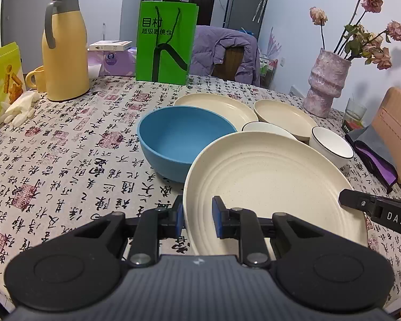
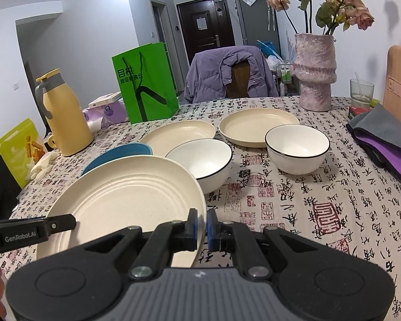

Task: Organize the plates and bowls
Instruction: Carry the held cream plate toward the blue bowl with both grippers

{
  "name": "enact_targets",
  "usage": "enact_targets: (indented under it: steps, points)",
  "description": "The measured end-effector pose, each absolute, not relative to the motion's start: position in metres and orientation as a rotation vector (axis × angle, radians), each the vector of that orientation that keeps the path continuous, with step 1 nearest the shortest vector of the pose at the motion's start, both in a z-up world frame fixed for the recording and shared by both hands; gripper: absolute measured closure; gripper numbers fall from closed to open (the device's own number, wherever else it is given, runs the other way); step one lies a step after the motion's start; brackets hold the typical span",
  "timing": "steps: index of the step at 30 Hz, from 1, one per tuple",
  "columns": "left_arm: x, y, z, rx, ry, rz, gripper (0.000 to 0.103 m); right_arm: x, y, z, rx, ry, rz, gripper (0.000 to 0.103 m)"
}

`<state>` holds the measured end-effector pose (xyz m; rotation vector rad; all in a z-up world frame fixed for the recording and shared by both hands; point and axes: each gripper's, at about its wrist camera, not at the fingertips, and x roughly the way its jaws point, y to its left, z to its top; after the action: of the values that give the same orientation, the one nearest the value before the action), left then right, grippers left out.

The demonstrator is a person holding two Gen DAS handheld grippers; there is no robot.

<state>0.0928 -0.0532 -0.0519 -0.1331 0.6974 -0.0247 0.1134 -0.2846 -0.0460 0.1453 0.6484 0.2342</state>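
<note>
Gripping ridged plate [image 1: 270, 187], both hand-held grippers tilted down.

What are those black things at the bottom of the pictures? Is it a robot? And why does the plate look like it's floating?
No robot here. A person holds one black claw in each hand, and a small camera rides on each claw, looking forward along its two fingers. One picture comes from the left claw, the other from the right claw.

Both claws pinch the same big ridged cream plate, one on each side of its rim, so it hangs tilted above the round table's cloth printed with Chinese writing.

On the table behind it sit a blue bowl, two white bowls with dark rims and two more cream plates. A yellow jug, a green paper bag and a pink vase of flowers stand further back.
</note>
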Motion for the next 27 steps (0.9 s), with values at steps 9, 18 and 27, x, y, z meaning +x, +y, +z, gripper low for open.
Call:
enact_targets:
  steps: [9,18,27]
  points:
    - [0.095,-0.057,-0.06,-0.121,0.715,-0.028,0.081,0.115,-0.29,-0.057,0.162,0.667,0.228,0.096]
    - [0.098,-0.062,-0.069,-0.107,0.736,-0.03,0.081,0.117,-0.295,-0.067,0.175,0.686,0.222,0.096]
    - [0.101,-0.067,-0.077,-0.089,0.754,-0.034,0.081,0.117,-0.3,-0.078,0.193,0.708,0.217,0.096]
